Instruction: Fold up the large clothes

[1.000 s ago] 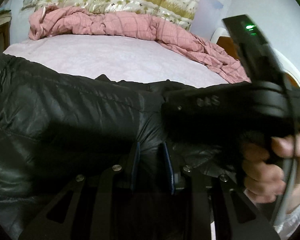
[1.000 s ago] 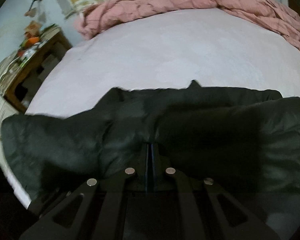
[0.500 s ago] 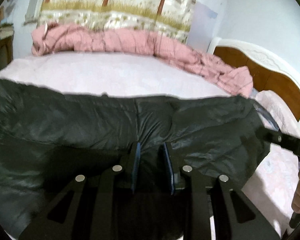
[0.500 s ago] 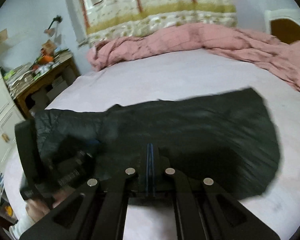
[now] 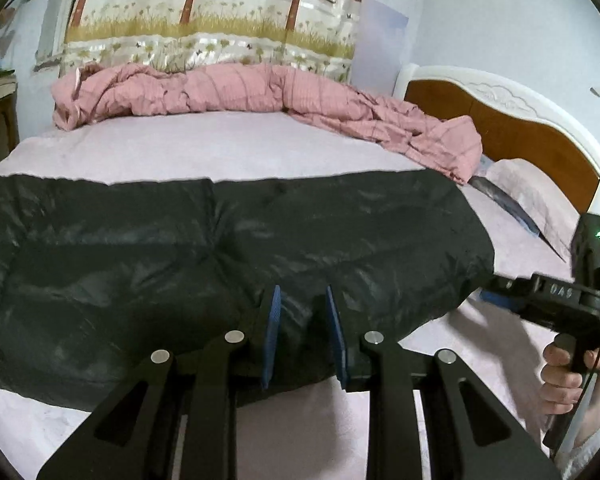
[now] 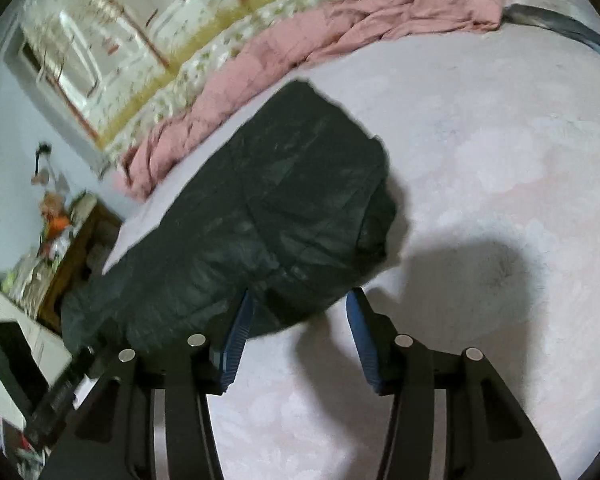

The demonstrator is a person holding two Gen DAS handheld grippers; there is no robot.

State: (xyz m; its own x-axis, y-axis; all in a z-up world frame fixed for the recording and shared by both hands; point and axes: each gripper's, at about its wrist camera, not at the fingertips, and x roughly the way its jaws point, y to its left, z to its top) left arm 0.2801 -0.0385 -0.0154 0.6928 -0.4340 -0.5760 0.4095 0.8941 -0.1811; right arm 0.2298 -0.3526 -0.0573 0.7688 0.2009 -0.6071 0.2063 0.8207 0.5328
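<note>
A large black puffer jacket (image 5: pixel 220 256) lies folded in a long band across the pale pink bed; it also shows in the right wrist view (image 6: pixel 268 224). My left gripper (image 5: pixel 302 300) is shut on the jacket's near edge, with fabric bunched between the blue pads (image 5: pixel 270 332). My right gripper (image 6: pixel 298 300) is open and empty, just off the jacket's right end above the sheet. The right gripper also appears in the left wrist view (image 5: pixel 496 294), held by a hand at the jacket's right end.
A crumpled pink blanket (image 5: pixel 260 92) lies along the far side of the bed. A wooden headboard (image 5: pixel 512 128) and pillow (image 5: pixel 532 188) are at right. A cluttered wooden side table (image 6: pixel 68 240) stands at left. The bed sheet (image 6: pixel 500 160) stretches right of the jacket.
My right gripper has opened, let go of the jacket and swung to its right end. The jacket now lies flat on the bed. My left gripper keeps its hold.
</note>
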